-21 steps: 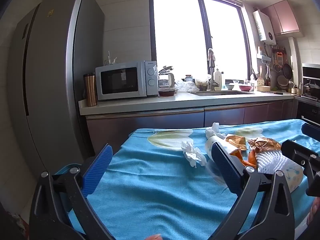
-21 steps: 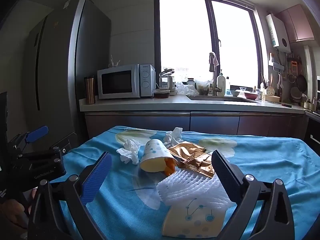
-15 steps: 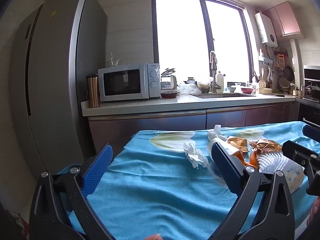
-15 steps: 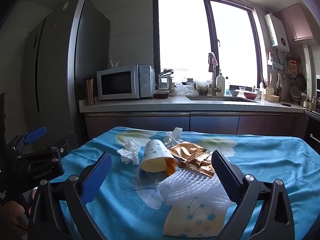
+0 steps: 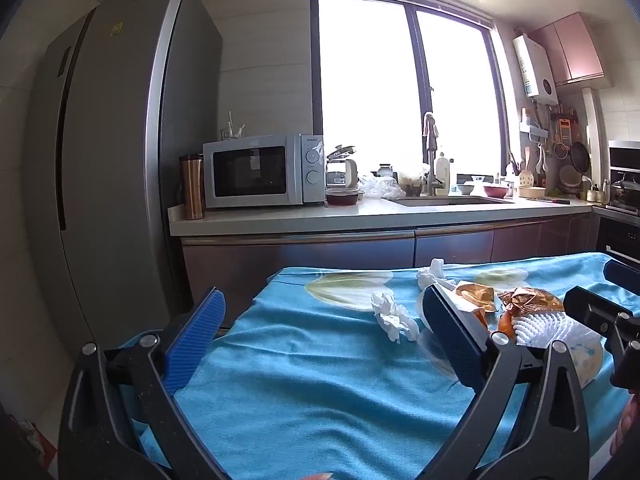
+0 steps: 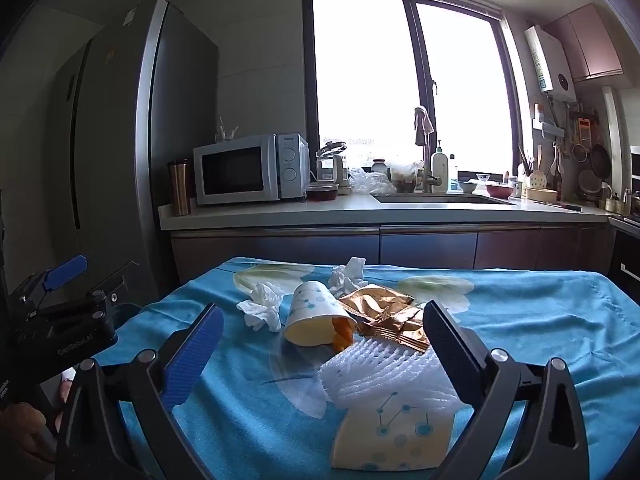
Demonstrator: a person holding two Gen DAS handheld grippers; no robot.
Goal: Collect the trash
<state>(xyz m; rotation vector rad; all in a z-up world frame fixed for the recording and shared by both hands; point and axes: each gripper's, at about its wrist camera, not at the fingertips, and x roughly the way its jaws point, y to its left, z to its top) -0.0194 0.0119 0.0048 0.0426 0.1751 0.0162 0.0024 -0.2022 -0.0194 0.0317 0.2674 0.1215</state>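
Left tongs: spread wide, holding nothing, level above the near-left part of the blue-clothed surface, well left of the litter.
Right tongs: spread wide too, empty, hovering low over the near edge of the pile, aimed at its middle.
Crumpled tissue: leftmost piece, lying on the cloth just beside the tipped cup.
Tipped paper cup: on its side, mouth toward the camera, an orange scrap at its lip.
Second tissue: behind the cup, at the far side of the pile.
Gold wrapper: crumpled, right of the cup, touching the foam net.
White foam net: nearest the right tongs, lying over a flattened paper cup.
Step in hand: likely the approach, nothing gripped yet.
Next move: probably lowering the right tongs and pinching the soft net without dragging the cloth.
Bin: none in view.
Pose: both tools held nearly horizontal, pointing across the surface toward the window.
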